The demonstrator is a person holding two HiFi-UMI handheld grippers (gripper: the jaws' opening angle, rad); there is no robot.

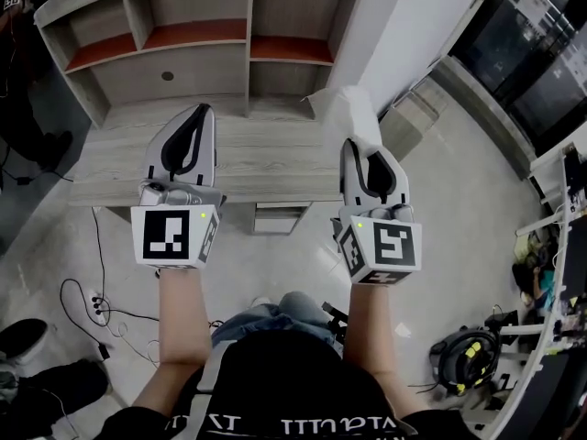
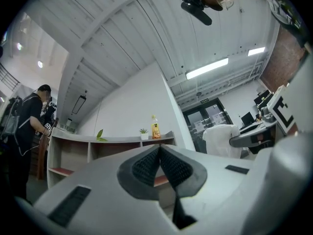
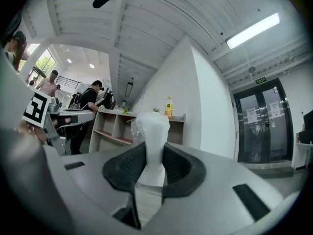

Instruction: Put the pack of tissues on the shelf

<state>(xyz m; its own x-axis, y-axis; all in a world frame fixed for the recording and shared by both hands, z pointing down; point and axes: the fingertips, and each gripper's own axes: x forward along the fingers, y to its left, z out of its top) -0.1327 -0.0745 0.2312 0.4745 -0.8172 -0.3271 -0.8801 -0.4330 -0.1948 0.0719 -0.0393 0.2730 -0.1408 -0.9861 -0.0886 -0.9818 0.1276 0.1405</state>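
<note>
The pack of tissues [image 1: 347, 113] is white and soft, and my right gripper [image 1: 359, 149] is shut on it, holding it out over the wooden desk [image 1: 266, 168]. In the right gripper view the pack [image 3: 152, 131] stands upright, pinched between the black pads. My left gripper [image 1: 197, 117] hovers level beside it to the left, shut with nothing in it; its pads [image 2: 146, 168] meet in a closed point. The shelf [image 1: 202, 35] stands behind the desk, with grey frames and red boards. It also shows ahead as the shelf [image 2: 93, 151] and the shelf [image 3: 115, 126].
An orange drink bottle [image 2: 155, 129] and a small potted plant [image 2: 143, 132] stand on the shelf top. A person [image 2: 24, 126] stands left of the shelf. A white wall corner [image 1: 404, 26] rises right of it. Cables [image 1: 92, 301] lie on the floor.
</note>
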